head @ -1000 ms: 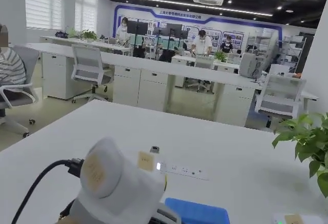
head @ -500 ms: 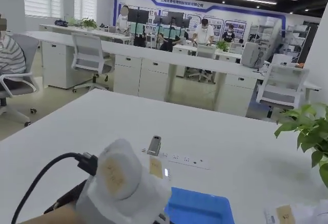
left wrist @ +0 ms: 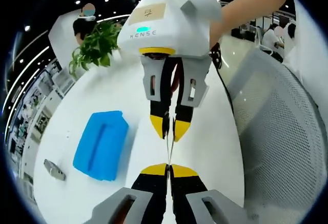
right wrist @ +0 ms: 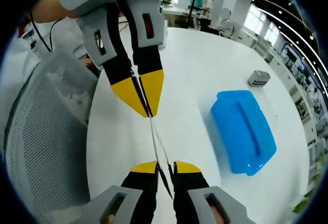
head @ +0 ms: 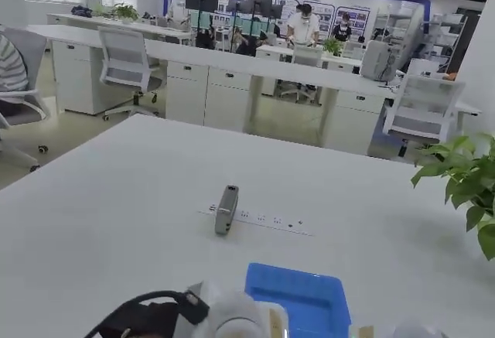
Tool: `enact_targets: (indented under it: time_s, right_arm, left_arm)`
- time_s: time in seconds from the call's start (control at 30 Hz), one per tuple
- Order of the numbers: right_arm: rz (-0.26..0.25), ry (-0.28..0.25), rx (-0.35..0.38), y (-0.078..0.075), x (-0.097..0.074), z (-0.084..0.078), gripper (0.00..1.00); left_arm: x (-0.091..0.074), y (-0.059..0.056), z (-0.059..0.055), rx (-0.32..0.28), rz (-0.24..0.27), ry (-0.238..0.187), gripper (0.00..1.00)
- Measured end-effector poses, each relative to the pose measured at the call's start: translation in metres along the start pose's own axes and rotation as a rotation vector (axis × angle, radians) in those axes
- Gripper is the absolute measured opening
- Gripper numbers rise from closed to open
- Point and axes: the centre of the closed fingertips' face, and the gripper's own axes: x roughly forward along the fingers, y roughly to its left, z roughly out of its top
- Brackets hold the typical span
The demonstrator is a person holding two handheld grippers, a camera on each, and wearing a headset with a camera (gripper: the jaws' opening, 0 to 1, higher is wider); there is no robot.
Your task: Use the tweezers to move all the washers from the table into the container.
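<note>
Thin metal tweezers (left wrist: 168, 152) span the gap between my two grippers, which face each other tip to tip above the white table. My left gripper (left wrist: 169, 169) is shut on one end. My right gripper (right wrist: 165, 168) closes on the other end of the tweezers (right wrist: 156, 144). From the far side, the right gripper (left wrist: 170, 127) and the left gripper (right wrist: 141, 95) each enter the other's view. The blue container (head: 295, 302) lies on the table beside them, and it also appears as the blue container (left wrist: 101, 144) and the blue container (right wrist: 244, 131).
A small grey device (head: 226, 209) stands on a power strip beyond the container. A green plant (head: 464, 191) hangs over the table's right edge. A mesh chair (right wrist: 43, 131) is close behind the grippers. People and desks fill the far room.
The head camera has tipped down, so the whole picture shifted. The white gripper body sits lower in the picture now, and more of the blue container and the grey device shows.
</note>
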Motion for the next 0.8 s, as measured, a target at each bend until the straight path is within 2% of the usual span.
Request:
enact_targets:
  time_s: [0.13, 0.23, 0.4, 0.43, 0.57, 0.63, 0.67, 0.73, 0.8]
  right_arm:
    - [0.007, 0.021, 0.036, -0.002, 0.012, -0.01, 0.08]
    - [0.005, 0.03, 0.053, -0.004, 0.019, -0.017, 0.08]
    - [-0.024, 0.046, 0.064, -0.011, 0.025, -0.024, 0.09]
    - [-0.025, 0.049, 0.067, -0.011, 0.027, -0.025, 0.09]
    - [-0.021, 0.041, 0.074, -0.008, 0.027, -0.024, 0.09]
    - [-0.021, 0.047, 0.06, -0.007, 0.028, -0.025, 0.09]
    - [-0.029, 0.044, 0.054, -0.008, 0.027, -0.025, 0.1]
    - [-0.037, 0.046, 0.067, -0.008, 0.026, -0.025, 0.15]
    - [-0.048, 0.019, 0.072, -0.007, 0.022, -0.021, 0.15]
  left_arm:
    - [0.017, 0.0, -0.014, -0.022, -0.027, 0.027, 0.0]
    - [0.026, 0.0, -0.019, -0.027, -0.037, 0.038, 0.0]
    - [0.041, 0.002, -0.028, -0.049, -0.022, 0.057, 0.0]
    - [0.044, 0.001, -0.032, -0.039, -0.024, 0.078, 0.0]
    - [0.047, 0.0, -0.04, -0.017, -0.027, 0.117, 0.0]
    - [0.047, -0.001, -0.045, -0.053, -0.036, 0.133, 0.0]
    - [0.048, -0.001, -0.047, -0.054, -0.037, 0.141, 0.0]
    - [0.049, -0.003, -0.053, -0.027, -0.041, 0.176, 0.0]
    - [0.05, -0.003, -0.052, 0.007, -0.044, 0.161, 0.0]
